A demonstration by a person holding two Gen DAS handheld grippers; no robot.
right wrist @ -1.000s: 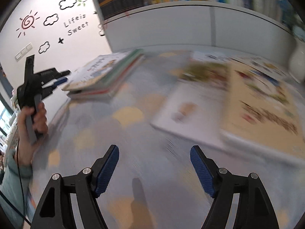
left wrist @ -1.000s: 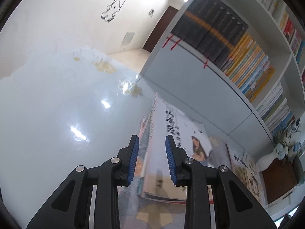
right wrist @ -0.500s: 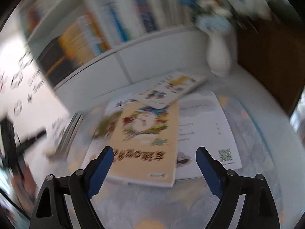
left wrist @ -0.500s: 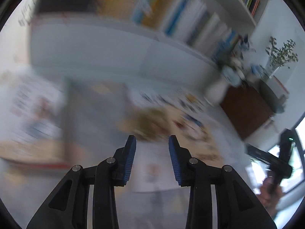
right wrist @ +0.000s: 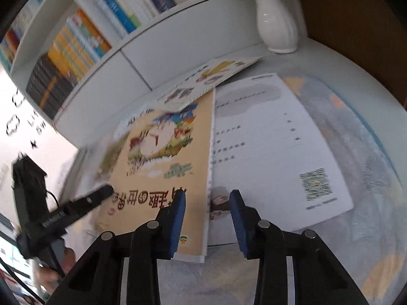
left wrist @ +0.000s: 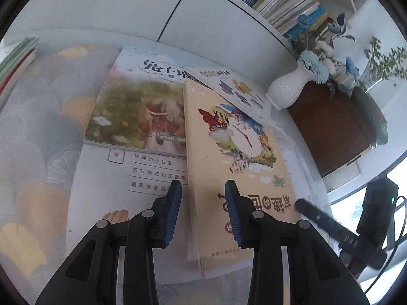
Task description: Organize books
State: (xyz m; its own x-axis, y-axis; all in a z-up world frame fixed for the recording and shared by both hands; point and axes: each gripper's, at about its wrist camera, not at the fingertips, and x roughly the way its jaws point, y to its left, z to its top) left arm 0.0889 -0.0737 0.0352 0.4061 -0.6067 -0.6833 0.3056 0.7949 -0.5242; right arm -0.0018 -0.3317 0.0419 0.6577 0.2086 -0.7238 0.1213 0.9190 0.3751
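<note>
White bookshelf behind, white vase of blue flowers beside dark wooden cabinet. Patterned cloth on surface. Daylight from window at right.

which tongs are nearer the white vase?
Right. The right tongs hover over the tan book's vase-side edge; the left tongs straddle its far edge from the white vase.

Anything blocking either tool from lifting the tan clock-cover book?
Between the tools and the tan book: nothing visible. But a thin picture book overlaps its far corner and would slide off when lifted.
</note>
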